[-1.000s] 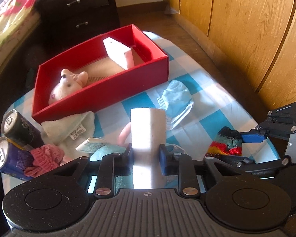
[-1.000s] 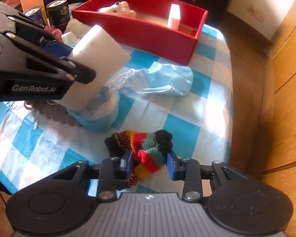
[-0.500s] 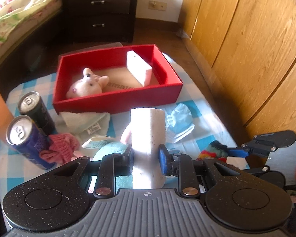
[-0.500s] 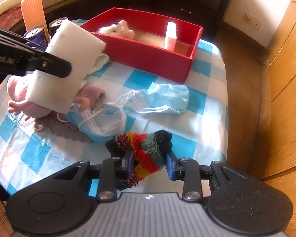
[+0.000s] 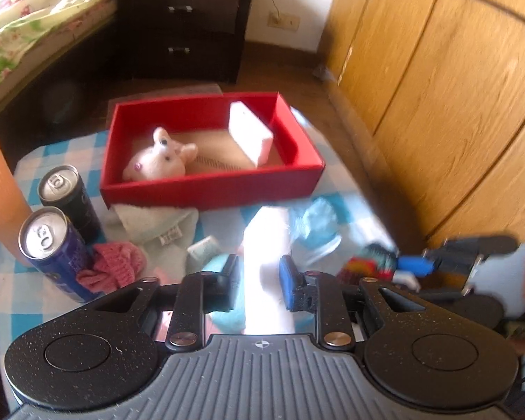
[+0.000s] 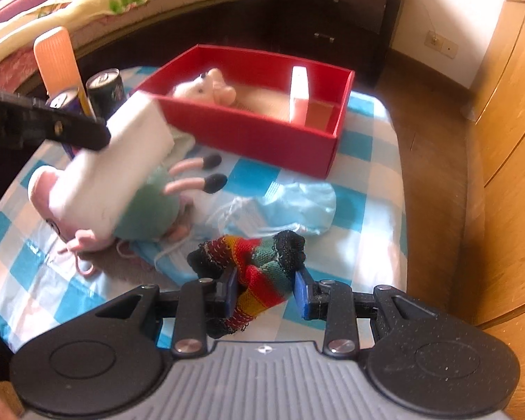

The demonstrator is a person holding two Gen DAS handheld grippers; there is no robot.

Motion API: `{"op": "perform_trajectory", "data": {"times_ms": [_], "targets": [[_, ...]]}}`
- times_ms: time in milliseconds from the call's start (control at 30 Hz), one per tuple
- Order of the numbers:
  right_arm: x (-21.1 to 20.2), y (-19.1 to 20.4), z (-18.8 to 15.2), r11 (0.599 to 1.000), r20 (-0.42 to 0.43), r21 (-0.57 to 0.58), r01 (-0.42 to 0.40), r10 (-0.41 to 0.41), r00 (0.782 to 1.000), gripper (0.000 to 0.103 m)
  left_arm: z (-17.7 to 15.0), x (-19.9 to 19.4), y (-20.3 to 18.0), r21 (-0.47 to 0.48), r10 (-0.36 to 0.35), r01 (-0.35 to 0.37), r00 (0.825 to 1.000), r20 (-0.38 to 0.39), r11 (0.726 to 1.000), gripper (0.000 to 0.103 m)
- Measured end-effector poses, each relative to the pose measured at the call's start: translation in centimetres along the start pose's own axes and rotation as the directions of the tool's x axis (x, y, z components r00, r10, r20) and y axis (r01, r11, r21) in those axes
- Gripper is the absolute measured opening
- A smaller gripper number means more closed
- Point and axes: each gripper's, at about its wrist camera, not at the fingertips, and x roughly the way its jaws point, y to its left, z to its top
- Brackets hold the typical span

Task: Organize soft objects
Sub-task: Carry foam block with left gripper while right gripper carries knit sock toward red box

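The white sponge block (image 5: 267, 245) sits low in the middle of the left wrist picture, squeezed between the two pads of the left gripper (image 5: 259, 273). In the right wrist picture the same block (image 6: 112, 175) is at the middle left, tilted, up in the air over a pink pig toy (image 6: 147, 206). The block looks very light and squishy, so it will bend if pinched too hard. A hold across its thin sides, near the middle, should keep it from slipping or tipping.

The right gripper (image 6: 266, 288) is closed on a striped sock (image 6: 259, 269), low in the middle of its picture. The sock is floppy and hangs down past the pads, so a loose end may drag. It looks best held at its thick bunched part.

The red box (image 5: 210, 178) is in the upper middle of the left picture. Inside it are a white mouse toy (image 5: 157, 162) on the left and another white block (image 5: 250, 138) standing on the right. Both held things likely go in there next.

In front of the box lie a blue face mask (image 6: 297, 206) and a white cloth (image 5: 157, 224). A pink knit thing (image 5: 117, 262) lies beside two cans (image 5: 56, 245) at the left. All of it rests on a blue checked cloth (image 6: 367, 175).
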Motion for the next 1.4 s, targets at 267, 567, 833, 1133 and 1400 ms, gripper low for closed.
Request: {"op": "perform_trajectory", "data": {"times_ms": [267,567,833,1133,1400], "targets": [[1.1,0.4,-0.7,1.000,-0.045,-0.023,-0.019,0.018,0.999,0.011,-2.8,5.3,-4.6,0.203,0.155,-0.135,0.984,-0.090,0.970,0.075],[1.0,-3.3,-3.5,0.999,-0.087,0.017,0.033,-0.031,0.996,0.010,-4.7,8.1,-7.6,0.451,0.432,-0.390,0.902,0.013,0.803,0.084],[-0.3,-3.0,-2.5,1.000,-0.035,0.009,-0.018,0.019,0.999,0.010,-3.2,6.9,-5.3,0.349,0.436,-0.403,0.900,-0.017,0.846,0.063],[-1.6,-2.0,-1.4,0.997,0.024,0.024,-0.071,0.070,0.997,0.010,-2.0,1.8,-0.6,0.046,0.275,-0.272,0.959,-0.073,0.961,0.059],[-3.3,-1.1,0.0,0.993,0.087,0.028,-0.114,0.111,0.990,0.010,-1.0,-1.4,1.6,-0.115,0.139,-0.145,0.988,-0.065,0.983,0.050]]}}
